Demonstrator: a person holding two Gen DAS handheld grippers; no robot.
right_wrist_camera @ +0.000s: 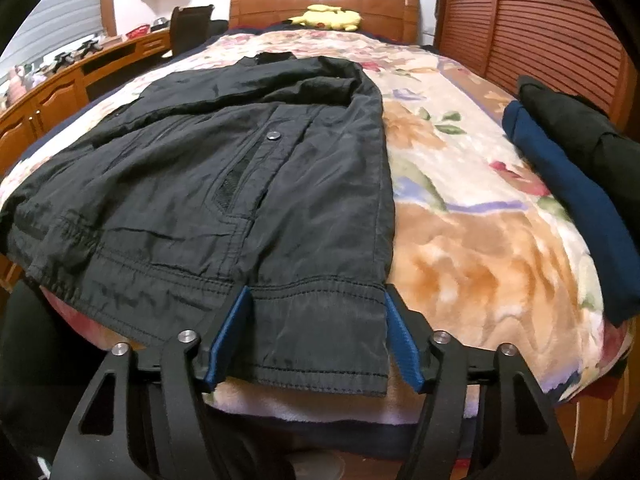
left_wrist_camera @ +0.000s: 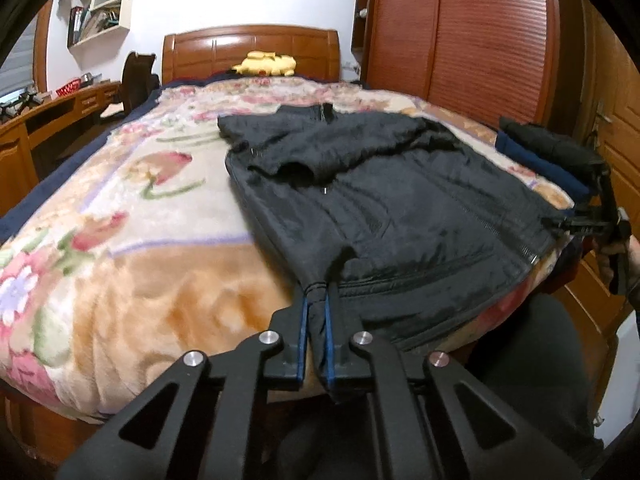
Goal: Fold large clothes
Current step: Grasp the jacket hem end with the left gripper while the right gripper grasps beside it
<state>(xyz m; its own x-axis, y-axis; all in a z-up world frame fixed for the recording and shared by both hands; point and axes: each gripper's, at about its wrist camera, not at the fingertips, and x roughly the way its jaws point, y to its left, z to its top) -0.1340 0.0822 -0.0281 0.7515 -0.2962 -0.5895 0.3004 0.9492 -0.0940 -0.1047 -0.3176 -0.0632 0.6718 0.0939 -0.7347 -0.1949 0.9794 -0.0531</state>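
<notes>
The black jacket (left_wrist_camera: pixel 384 200) lies spread flat on the bed (left_wrist_camera: pixel 140 272), hem at the near edge. The left tongs (left_wrist_camera: pixel 318 300) pinch one hem corner, while the right tongs (right_wrist_camera: pixel 316 320) stand spread astride the other corner, not yet pressing it, probably so both corners can be lifted together for a fold.

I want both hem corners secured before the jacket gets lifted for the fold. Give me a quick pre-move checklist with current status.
1. Left gripper clamped on jacket hem corner: ok.
2. Right gripper clamped on hem: not ok, pads straddle the fabric without pressing.
3. Sleeves folded in on the jacket's chest: ok.
4. Jacket lying flat on blanket: ok.
5. Folded clothes clear of jacket: ok.
</notes>
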